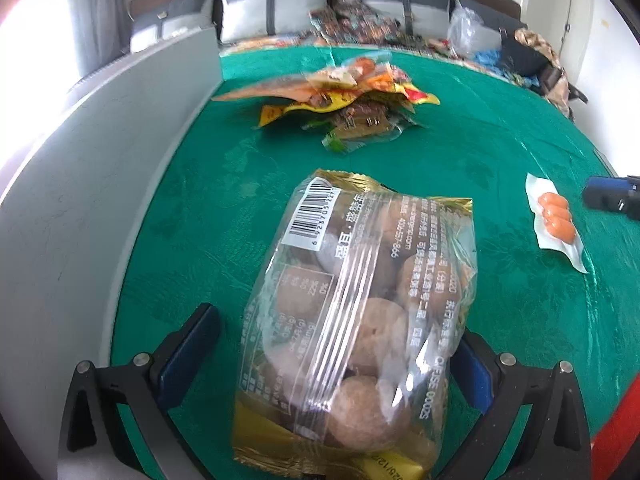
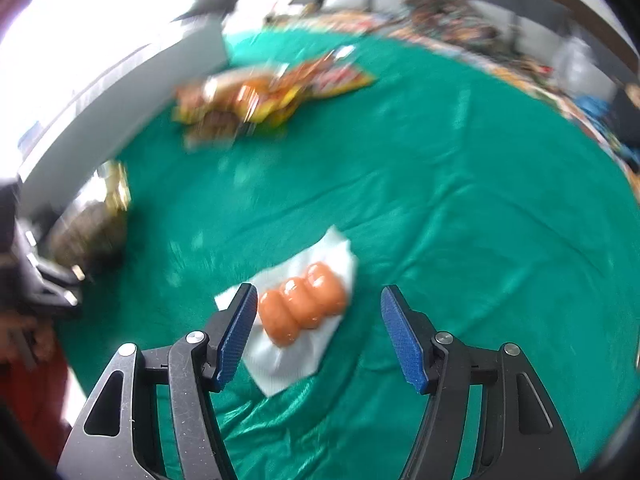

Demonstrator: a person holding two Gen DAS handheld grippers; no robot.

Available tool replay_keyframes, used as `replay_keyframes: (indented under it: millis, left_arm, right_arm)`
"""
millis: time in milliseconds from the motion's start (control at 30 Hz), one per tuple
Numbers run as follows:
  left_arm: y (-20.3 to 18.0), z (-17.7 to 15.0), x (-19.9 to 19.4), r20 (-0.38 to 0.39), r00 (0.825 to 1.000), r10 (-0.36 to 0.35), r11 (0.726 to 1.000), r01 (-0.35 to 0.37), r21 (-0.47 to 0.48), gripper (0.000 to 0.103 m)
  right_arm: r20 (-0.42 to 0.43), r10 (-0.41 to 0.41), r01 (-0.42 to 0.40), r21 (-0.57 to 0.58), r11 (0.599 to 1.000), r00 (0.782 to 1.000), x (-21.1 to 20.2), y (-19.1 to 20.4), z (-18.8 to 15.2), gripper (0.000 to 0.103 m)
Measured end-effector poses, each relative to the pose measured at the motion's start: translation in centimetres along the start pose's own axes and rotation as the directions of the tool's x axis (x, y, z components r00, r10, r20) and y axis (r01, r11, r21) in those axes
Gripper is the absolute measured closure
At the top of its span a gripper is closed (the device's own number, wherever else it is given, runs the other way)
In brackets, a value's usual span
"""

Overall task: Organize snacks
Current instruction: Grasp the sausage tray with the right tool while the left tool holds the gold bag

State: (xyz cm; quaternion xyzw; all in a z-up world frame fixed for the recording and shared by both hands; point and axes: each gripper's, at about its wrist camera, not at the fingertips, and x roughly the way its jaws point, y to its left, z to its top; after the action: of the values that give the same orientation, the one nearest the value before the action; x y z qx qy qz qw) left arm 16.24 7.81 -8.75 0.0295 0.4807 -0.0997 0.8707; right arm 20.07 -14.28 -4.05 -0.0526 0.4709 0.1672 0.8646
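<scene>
Sausages, three orange ones sealed side by side in a clear vacuum pack [image 2: 298, 312], lie on the green cloth of the desk [image 2: 460, 200], just ahead of my right tool [image 2: 318, 336]. Its jaws stand apart and grip nothing. The pack sits toward the left blue pad [image 2: 238, 336], which overlaps its white edge, so it is off centre between the jaws. The long axis of each sausage runs obliquely, from lower left to upper right.

My left tool [image 1: 340, 364] has the clear bag of round brown cakes with gold ends [image 1: 360, 320] between its pads; the bag hides the contact, so I cannot tell if it is gripped.

A heap of mixed colourful snack packets [image 1: 340, 100] lies farther away. The right view is blurred, so I cannot read the details.
</scene>
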Motion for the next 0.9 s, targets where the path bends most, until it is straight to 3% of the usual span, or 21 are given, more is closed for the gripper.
replay_keyframes:
  millis: [100,233,267,300,367,433,500,600,900]
  left_arm:
    - [1.0,1.5,-0.5,-0.036,0.996,-0.079,0.995,0.076,-0.064,0.001]
    - [0.5,3.1,-0.8,-0.058,0.998,-0.021,1.000,0.023,0.019,0.001]
    - [0.2,3.2,-0.7,-0.067,0.998,-0.007,0.999,0.010,0.050,0.001]
    - [-0.1,3.2,-0.6,-0.070,0.998,0.002,0.998,0.003,0.070,0.003]
    - [-0.5,3.1,-0.4,-0.078,0.997,0.021,0.994,-0.012,0.105,0.007]
    - [-0.8,2.8,-0.3,-0.086,0.995,0.041,0.991,-0.029,0.128,0.010]
    - [-0.7,2.3,-0.3,-0.086,0.995,0.055,0.989,-0.042,0.142,0.011]
    - [0.1,1.7,-0.6,-0.079,0.996,0.051,0.991,-0.041,0.124,0.011]
    - [1.0,1.7,0.5,-0.103,0.994,0.023,0.996,-0.014,0.086,0.011]
  right_arm:
    - [-0.038,-0.021,0.027,0.168,0.985,0.999,-1.3,-0.9,0.1,0.034]
    - [-0.136,0.101,-0.043,0.374,0.926,0.986,0.0,-0.2,1.1,0.037]
    - [-0.160,0.103,-0.030,0.407,0.913,0.982,0.6,-0.1,1.3,0.045]
    - [-0.179,0.101,-0.011,0.443,0.896,0.979,1.5,0.3,1.8,0.064]
    - [-0.244,0.074,0.047,0.456,0.889,0.967,3.4,0.8,2.6,0.077]
    - [-0.275,0.004,0.121,0.435,0.892,0.962,4.0,1.7,3.6,0.076]
    - [-0.297,-0.019,0.151,0.429,0.890,0.955,4.6,2.5,4.4,0.062]
    - [-0.309,-0.085,0.214,0.411,0.886,0.947,4.2,3.1,4.6,0.060]
    - [-0.348,-0.101,0.279,0.510,0.814,0.932,4.7,0.4,3.6,0.055]
